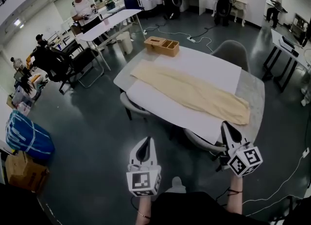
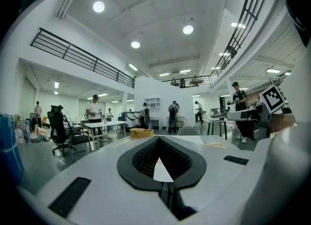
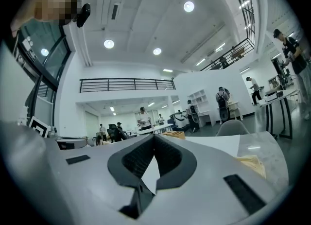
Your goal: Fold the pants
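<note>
The premises are a large open-plan laboratory or workshop hall. Around the central white tabletop [image 1: 209, 68], a grey concrete floor [image 1: 97, 117] carries trailing cables [image 1: 188, 36] beyond the far end. A folding table [image 1: 109, 22] and black office chairs [image 1: 56, 61] stand to its left, and a further workbench [image 1: 289, 43] to its right. Several persons [image 1: 83, 10] work at benches behind it. Overhead are a railed mezzanine [image 2: 82, 56] and recessed ceiling lights [image 2: 98, 7].
</note>
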Demonstrator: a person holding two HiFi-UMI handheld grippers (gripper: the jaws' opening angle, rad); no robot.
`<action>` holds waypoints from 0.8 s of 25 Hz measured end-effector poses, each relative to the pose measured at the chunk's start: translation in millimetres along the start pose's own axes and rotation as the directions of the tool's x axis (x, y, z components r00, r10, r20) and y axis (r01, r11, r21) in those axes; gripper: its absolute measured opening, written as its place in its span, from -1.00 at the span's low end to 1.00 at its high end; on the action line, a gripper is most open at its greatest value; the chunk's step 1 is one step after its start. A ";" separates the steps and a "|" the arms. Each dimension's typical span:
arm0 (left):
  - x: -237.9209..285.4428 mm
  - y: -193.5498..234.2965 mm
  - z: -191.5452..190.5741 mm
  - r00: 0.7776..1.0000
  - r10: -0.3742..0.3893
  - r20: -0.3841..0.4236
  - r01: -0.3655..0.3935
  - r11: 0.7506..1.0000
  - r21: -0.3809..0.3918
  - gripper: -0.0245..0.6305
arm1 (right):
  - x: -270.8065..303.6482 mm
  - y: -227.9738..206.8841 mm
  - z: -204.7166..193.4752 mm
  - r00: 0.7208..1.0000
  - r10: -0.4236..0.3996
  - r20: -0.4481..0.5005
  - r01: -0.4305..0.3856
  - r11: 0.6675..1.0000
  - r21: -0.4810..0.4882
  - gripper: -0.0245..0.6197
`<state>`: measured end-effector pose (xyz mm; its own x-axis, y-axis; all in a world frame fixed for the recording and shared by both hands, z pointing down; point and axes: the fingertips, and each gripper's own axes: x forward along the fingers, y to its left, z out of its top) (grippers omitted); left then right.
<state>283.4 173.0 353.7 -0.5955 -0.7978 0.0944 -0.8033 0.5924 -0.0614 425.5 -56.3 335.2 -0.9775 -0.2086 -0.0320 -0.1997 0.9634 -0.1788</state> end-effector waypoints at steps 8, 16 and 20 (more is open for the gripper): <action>44.0 -3.1 -8.4 0.994 -0.111 -0.017 0.111 0.994 0.003 -0.90 | 26.5 -8.9 -7.9 0.998 -0.066 -0.003 0.066 0.998 0.001 -0.88; 73.2 -9.4 -14.9 0.985 -0.171 -0.031 0.171 0.985 0.011 -0.90 | 29.3 -28.9 -20.7 0.988 -0.150 -0.030 0.150 0.989 0.005 -0.88; 82.9 -19.8 -19.3 0.979 -0.200 -0.047 0.200 0.980 0.002 -0.90 | 24.0 -39.2 -28.0 0.981 -0.187 -0.048 0.188 0.982 0.015 -0.88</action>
<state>250.1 97.4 382.0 -0.4217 -0.8941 0.1512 -0.9064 0.4202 -0.0432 408.0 -94.3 368.9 -0.9249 -0.3770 0.0494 -0.3791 0.9043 -0.1964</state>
